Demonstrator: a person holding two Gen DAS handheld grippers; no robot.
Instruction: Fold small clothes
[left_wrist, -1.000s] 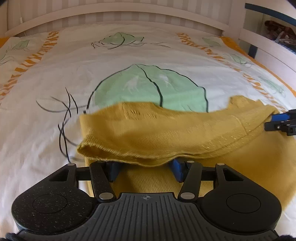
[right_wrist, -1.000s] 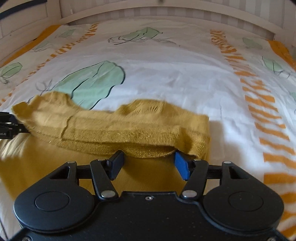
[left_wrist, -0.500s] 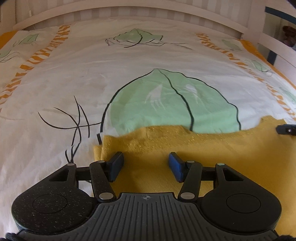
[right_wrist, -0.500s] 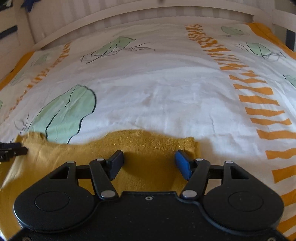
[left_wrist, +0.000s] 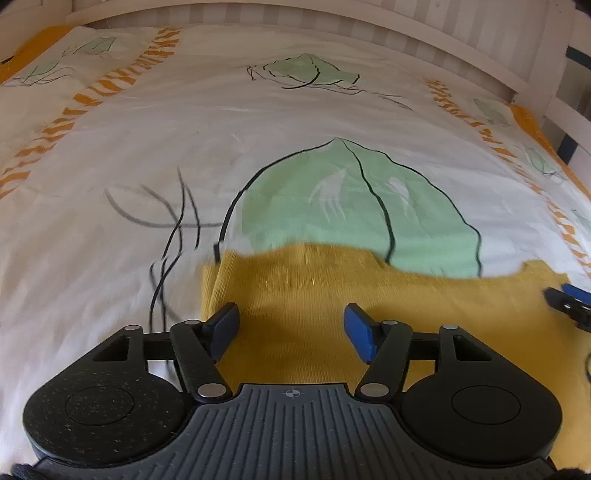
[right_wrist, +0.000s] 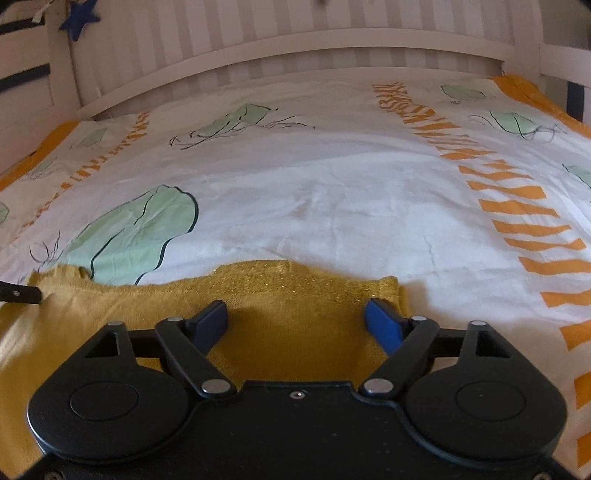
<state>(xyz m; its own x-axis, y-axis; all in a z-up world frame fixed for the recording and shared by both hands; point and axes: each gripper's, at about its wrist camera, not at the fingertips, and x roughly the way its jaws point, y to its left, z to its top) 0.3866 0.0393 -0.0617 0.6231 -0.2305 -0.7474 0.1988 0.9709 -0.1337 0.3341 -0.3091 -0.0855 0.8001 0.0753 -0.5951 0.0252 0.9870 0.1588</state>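
Observation:
A mustard-yellow knit garment (left_wrist: 369, 306) lies flat on the bed, its far edge straight across a green leaf print. My left gripper (left_wrist: 291, 326) is open over the garment's left part, holding nothing. My right gripper (right_wrist: 295, 325) is open over the garment (right_wrist: 295, 295) near its right corner, also empty. The right gripper's tip shows at the right edge of the left wrist view (left_wrist: 569, 301), and the left gripper's tip shows at the left edge of the right wrist view (right_wrist: 20, 293).
The bedspread (left_wrist: 258, 147) is white with green leaves and orange stripes. A white slatted headboard (right_wrist: 295, 48) runs along the far side, with white rails at the right (left_wrist: 554, 92). A blue star (right_wrist: 77, 18) hangs at the upper left.
One second ago both grippers carried the garment's hem lifted and folded forward. Now the hem lies flat on the bed, both grippers have let go and pulled back a little.

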